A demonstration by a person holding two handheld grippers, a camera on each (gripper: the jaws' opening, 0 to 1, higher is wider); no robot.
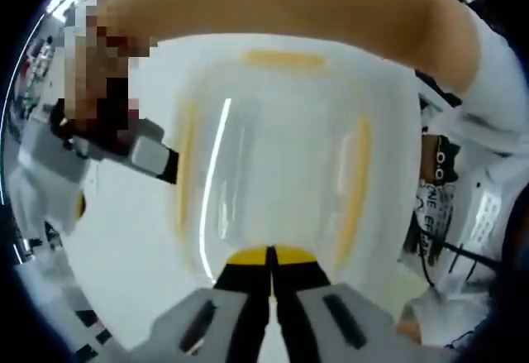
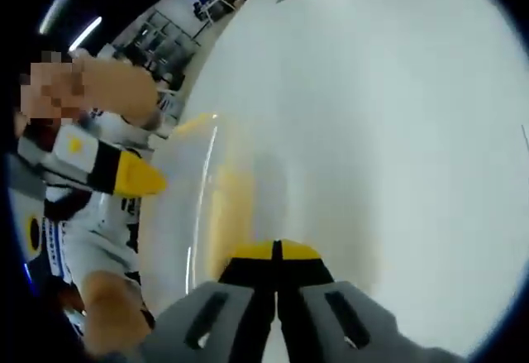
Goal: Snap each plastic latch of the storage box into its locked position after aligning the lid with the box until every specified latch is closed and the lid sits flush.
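Note:
The clear storage box (image 1: 273,156) lies on a white table with its lid (image 1: 248,131) on top. Yellow latches show at its far edge (image 1: 281,59), left side (image 1: 183,164) and right side (image 1: 357,183). My left gripper (image 1: 270,257) is shut, its yellow tips at the lid's near edge with nothing visibly between them. The right gripper (image 1: 157,158) reaches in from the left and touches the box's left side. In the right gripper view, my right gripper (image 2: 277,253) is shut beside a blurred yellow latch (image 2: 225,206) of the box (image 2: 186,214). The left gripper's yellow tip (image 2: 132,178) is at the box's left edge.
A person's bare arm (image 1: 289,7) crosses just beyond the box. A white printed shirt (image 1: 442,202) is close on the right. The white table (image 2: 380,107) stretches wide past the box. Shelving and clutter (image 2: 207,7) stand far behind it.

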